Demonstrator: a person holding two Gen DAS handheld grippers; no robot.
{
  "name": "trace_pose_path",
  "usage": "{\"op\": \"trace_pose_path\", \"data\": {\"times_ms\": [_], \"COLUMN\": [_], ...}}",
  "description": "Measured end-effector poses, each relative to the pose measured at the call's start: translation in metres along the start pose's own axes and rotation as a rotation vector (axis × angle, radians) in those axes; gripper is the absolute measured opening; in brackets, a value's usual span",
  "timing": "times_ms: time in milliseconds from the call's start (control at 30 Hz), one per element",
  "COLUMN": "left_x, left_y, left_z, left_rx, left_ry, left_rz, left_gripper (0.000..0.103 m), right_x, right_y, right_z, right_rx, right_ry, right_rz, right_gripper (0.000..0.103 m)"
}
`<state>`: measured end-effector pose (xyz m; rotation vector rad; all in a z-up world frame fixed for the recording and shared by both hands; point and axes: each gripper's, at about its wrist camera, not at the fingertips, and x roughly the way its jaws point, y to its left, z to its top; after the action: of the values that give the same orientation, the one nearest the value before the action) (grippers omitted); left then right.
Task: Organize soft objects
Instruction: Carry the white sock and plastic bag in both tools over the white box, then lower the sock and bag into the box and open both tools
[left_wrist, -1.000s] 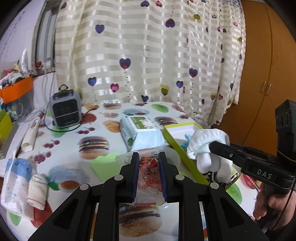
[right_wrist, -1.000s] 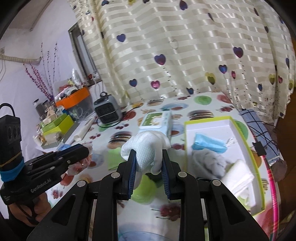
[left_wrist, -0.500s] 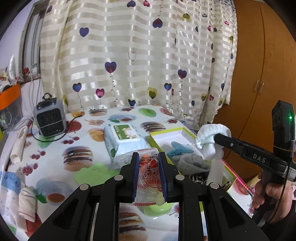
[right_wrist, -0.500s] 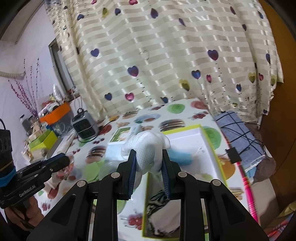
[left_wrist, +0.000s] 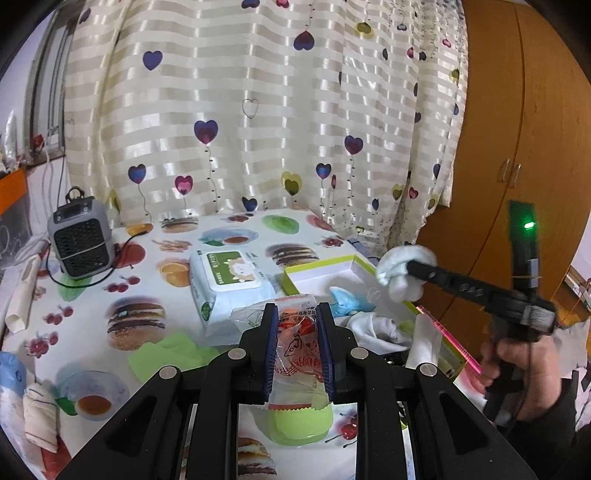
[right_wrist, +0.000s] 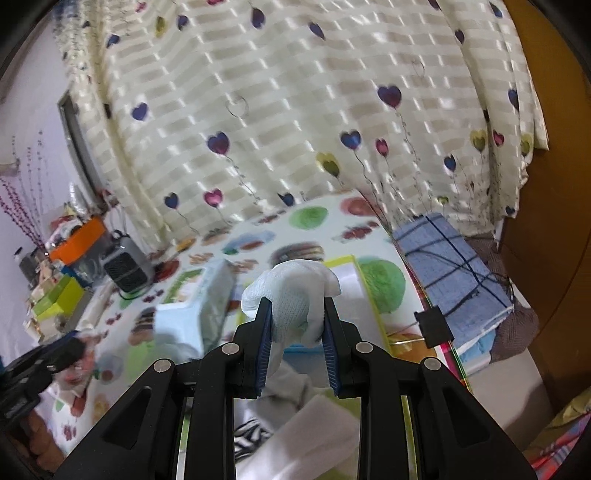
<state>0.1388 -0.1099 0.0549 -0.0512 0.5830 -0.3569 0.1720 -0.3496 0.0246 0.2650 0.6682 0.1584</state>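
Whereas a second ago it hung over the box's near-left edge, the right gripper (right_wrist: 297, 325), pinching a white glove (right_wrist: 291, 291), now hangs over the green-rimmed box (left_wrist: 321, 264) at the table's right. Inside lie a blue mask (left_wrist: 347, 301) and pale cloths. The left gripper (left_wrist: 297, 347) pinches an orange snack packet (left_wrist: 299, 343).

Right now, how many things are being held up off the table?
2. The left tool pinches a crinkly orange snack packet. The right tool pinches a white glove above the green-edged box. Nothing else looks lifted.
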Motion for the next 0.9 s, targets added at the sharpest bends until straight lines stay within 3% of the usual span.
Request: {"op": "trace_pose_path", "data": {"times_ms": [333, 500, 900], "left_x": [0.010, 0.020, 0.054], "left_y": [-0.010, -0.020, -0.065], "left_z": [0.002, 0.005, 0.015], "left_rx": [0.024, 0.038, 0.101], "left_ry": [0.003, 0.018, 0.048], "left_rz": [-0.033, -0.041, -0.101], "left_gripper": [0.019, 0.019, 0.019], "right_x": [0.044, 0.029, -0.017], "right_y": [-0.016, -0.013, -0.022], "right_z": [-0.019, -0.016, -0.015], "right_rx": [-0.013, -0.052, -0.007], "right_ry": [0.162, 0.108, -0.007], "right_rz": [-0.082, -0.102, -0.071], "right_gripper": [0.032, 0.045, 0.046]}}
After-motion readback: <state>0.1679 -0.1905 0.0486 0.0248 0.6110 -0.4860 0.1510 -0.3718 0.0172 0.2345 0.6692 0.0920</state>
